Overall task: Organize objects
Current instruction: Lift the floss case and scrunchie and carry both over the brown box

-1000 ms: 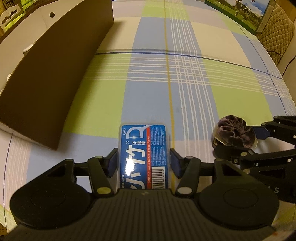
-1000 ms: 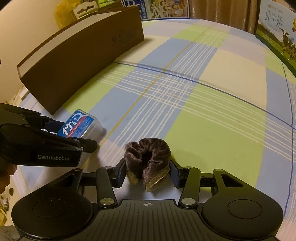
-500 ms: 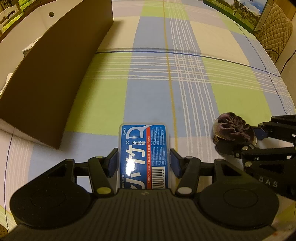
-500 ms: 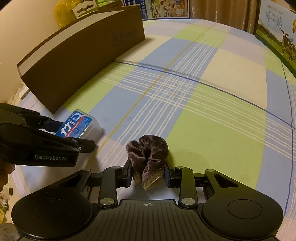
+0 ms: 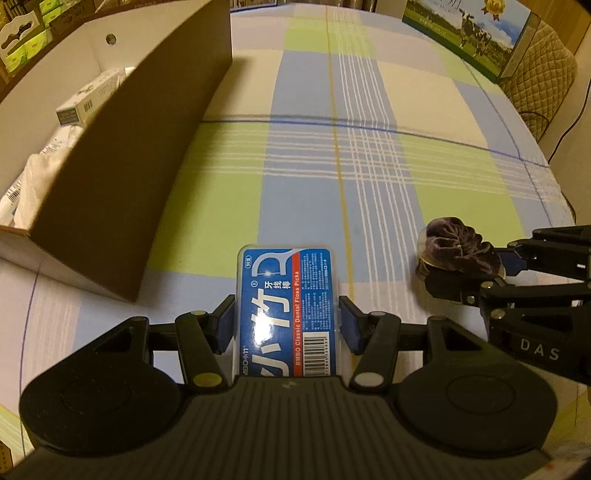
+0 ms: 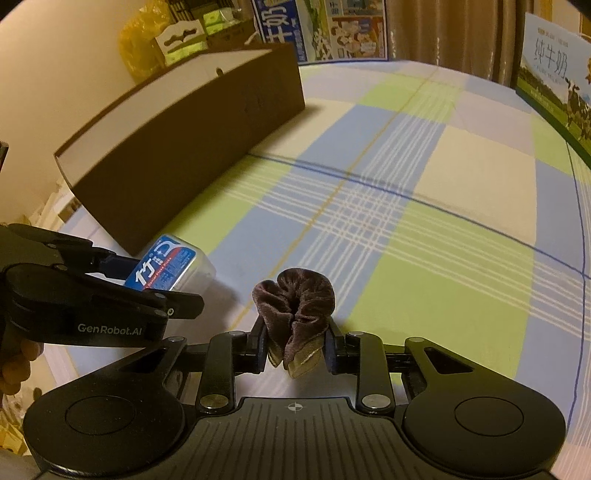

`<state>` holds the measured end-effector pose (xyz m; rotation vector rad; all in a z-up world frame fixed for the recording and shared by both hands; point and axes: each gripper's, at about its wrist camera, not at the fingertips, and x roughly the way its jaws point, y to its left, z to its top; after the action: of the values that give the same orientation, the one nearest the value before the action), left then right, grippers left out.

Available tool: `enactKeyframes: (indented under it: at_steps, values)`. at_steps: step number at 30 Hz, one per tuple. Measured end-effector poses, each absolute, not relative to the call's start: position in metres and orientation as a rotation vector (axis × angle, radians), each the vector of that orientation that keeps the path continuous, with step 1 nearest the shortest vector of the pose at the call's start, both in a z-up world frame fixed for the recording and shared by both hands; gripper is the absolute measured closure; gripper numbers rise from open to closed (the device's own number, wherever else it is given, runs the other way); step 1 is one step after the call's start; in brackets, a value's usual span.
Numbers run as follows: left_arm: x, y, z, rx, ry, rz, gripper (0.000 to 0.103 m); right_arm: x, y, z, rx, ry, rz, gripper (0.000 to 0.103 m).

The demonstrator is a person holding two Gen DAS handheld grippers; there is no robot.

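My left gripper (image 5: 288, 321) is shut on a clear dental floss pick box (image 5: 286, 295) with a blue label, held just above the plaid tablecloth. The right wrist view shows the same floss box (image 6: 166, 267) in the left gripper (image 6: 147, 284), close to the corner of the open brown cardboard box (image 6: 184, 147). My right gripper (image 6: 295, 343) has its jaws closing on a brown velvet scrunchie (image 6: 295, 302), and the pads squeeze its lower part. In the left wrist view the scrunchie (image 5: 456, 245) sits at the right, in the right gripper (image 5: 476, 271).
The brown cardboard box (image 5: 122, 177) stands along the left; a small white carton (image 5: 88, 99) and white bags lie inside it. Milk cartons (image 5: 465, 33) line the far right edge, beside a quilted chair (image 5: 543, 74). A person's hand (image 6: 14, 365) holds the left gripper.
The right jaws have narrowed and now pinch the scrunchie into a tighter bunch. The left gripper has risen a little with the floss box, so more of the cardboard box's inside shows.
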<state>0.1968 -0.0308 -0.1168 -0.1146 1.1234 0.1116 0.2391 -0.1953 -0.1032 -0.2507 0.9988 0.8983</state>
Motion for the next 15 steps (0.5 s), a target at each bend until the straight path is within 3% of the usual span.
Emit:
enactKeyframes:
  at_steps: [15]
  values:
    - [0.191, -0.012, -0.059, -0.125, 1.019, 0.102, 0.051, 0.234, -0.174, -0.058, -0.189, 0.929, 0.918, 0.077]
